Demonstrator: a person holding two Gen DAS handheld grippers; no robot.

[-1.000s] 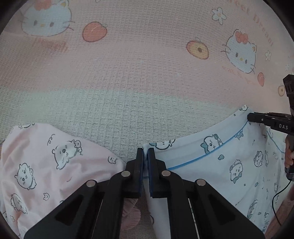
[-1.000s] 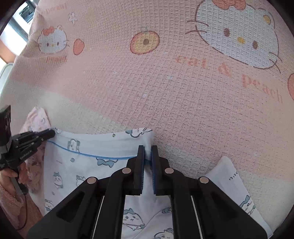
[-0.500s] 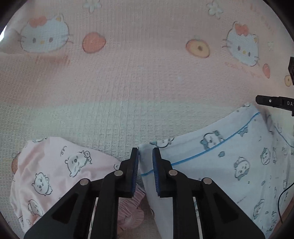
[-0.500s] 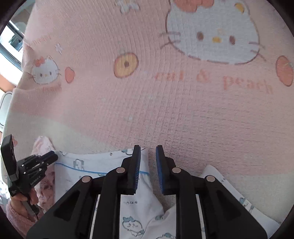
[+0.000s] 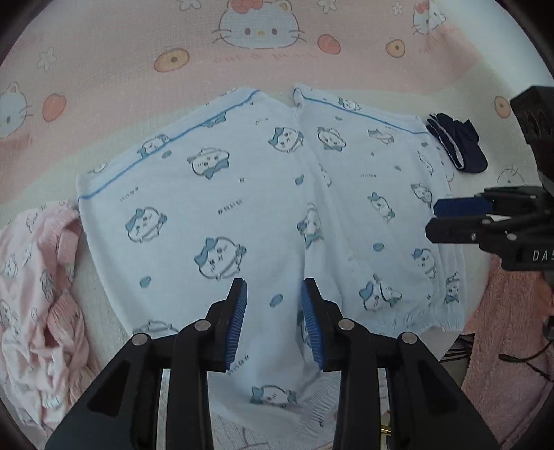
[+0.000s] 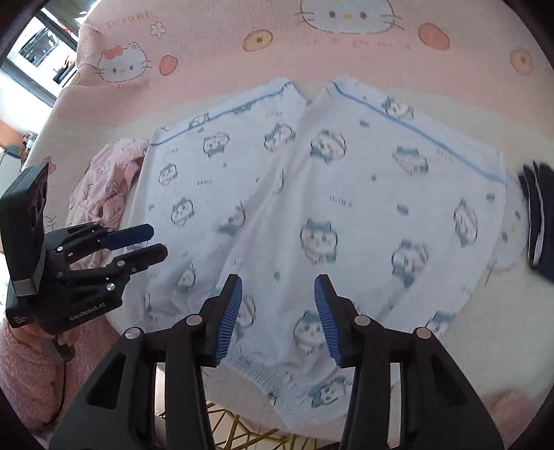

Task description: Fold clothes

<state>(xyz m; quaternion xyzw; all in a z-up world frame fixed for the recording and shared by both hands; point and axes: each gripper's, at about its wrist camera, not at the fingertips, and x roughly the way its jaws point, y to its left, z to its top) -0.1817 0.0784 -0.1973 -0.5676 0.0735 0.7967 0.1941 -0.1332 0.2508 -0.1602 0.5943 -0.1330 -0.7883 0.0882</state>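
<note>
Work surface: a pink and cream waffle-weave blanket (image 5: pixel 104 31) printed with cartoon cats and peaches. A crumpled pink garment (image 5: pixel 38 277) lies against the left edge of the light blue shorts (image 5: pixel 263 194); a dark navy item (image 5: pixel 457 145) lies just beside their right edge. The shorts lie spread flat at centre, leg openings toward the far side, ribbed waistband nearest, long axis running left to right. Left gripper (image 5: pixel 273 301) and right gripper (image 6: pixel 277 297) hover above the shorts, jaws parted, holding nothing
</note>
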